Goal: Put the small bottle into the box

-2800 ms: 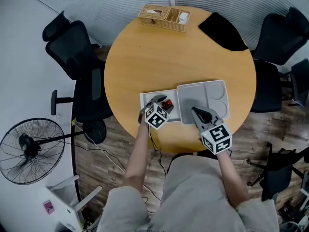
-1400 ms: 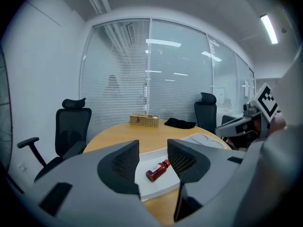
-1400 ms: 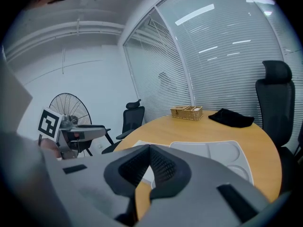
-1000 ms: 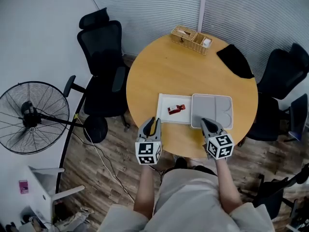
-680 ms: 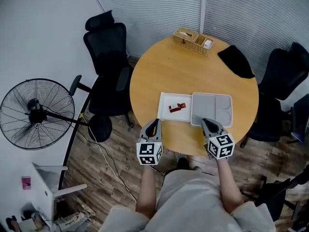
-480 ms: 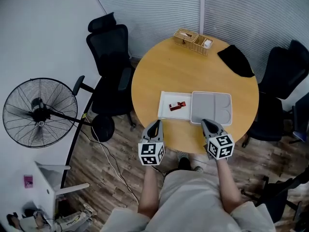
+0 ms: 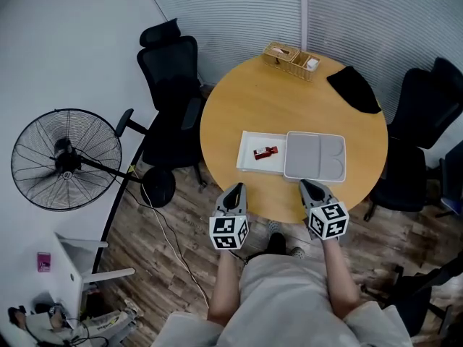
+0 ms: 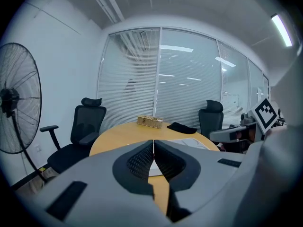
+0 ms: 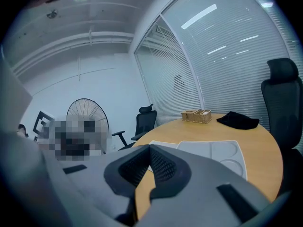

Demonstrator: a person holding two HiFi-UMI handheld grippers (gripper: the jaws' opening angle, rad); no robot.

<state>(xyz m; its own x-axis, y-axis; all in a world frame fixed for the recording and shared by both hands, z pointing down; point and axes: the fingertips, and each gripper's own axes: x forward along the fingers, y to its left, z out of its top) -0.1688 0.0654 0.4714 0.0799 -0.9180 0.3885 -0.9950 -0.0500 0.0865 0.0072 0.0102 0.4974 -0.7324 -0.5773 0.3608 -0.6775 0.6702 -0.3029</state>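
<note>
A small red bottle (image 7: 265, 151) lies on its side in the shallow white box (image 7: 248, 162) on the round wooden table (image 7: 289, 100). A grey compartment tray (image 7: 315, 156) sits against the box's right side. Both grippers hang off the table's near edge, clear of the box. My left gripper (image 7: 233, 195) is shut with nothing in it, its pads meeting in the left gripper view (image 8: 153, 142). My right gripper (image 7: 311, 190) sits below the grey tray, and its jaws also meet empty in the right gripper view (image 9: 150, 147).
A wicker basket (image 7: 291, 55) and a black cloth (image 7: 352, 85) lie at the table's far side. Black office chairs (image 7: 170, 85) stand left and right of the table. A floor fan (image 7: 65, 159) stands at the left, with a cable on the wooden floor.
Both grippers have drawn back from the table to beyond its near edge. The left one was over the white box earlier. The bottle stays in the box.
</note>
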